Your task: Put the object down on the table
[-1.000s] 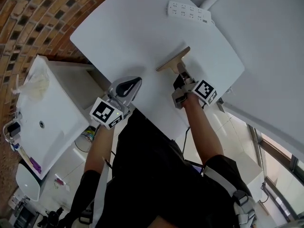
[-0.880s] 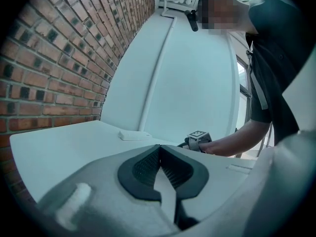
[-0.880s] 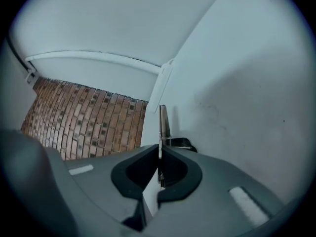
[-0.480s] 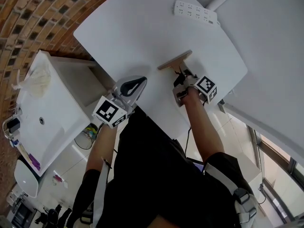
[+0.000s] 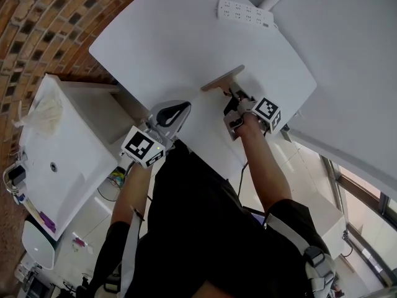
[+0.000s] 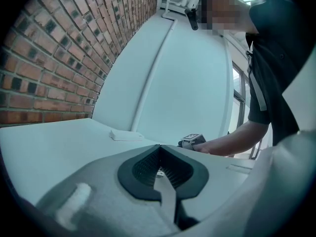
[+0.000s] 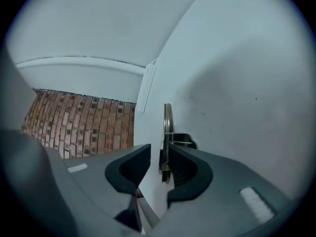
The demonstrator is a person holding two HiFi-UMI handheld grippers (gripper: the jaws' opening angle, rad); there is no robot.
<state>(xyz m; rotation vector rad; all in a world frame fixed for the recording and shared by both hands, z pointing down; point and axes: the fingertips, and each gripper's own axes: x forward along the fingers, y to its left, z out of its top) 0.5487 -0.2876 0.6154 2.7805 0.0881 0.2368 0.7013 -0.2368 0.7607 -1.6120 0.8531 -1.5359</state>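
Observation:
A thin wooden board (image 5: 222, 79) with a black clip lies on the white table (image 5: 155, 42). My right gripper (image 5: 237, 97) is at its near end. In the right gripper view the board (image 7: 168, 117) shows edge-on between the jaws, with the black clip (image 7: 183, 140) just past them. It lies against the right jaw, and a gap separates it from the left jaw. The right gripper (image 7: 160, 154) is open. My left gripper (image 5: 175, 108) rests at the table's near left edge. Its jaws meet with nothing between them in the left gripper view (image 6: 160, 169).
A white power strip (image 5: 245, 12) lies at the far edge of the table, also in the left gripper view (image 6: 126, 135). A white cabinet (image 5: 56, 160) stands left of the table, below a brick wall (image 5: 37, 30). The person's right forearm (image 6: 232, 139) crosses the left gripper view.
The right gripper's jaws have parted from the board's handle end and drawn back slightly. The board stays flat on the table. The left gripper has hardly moved.

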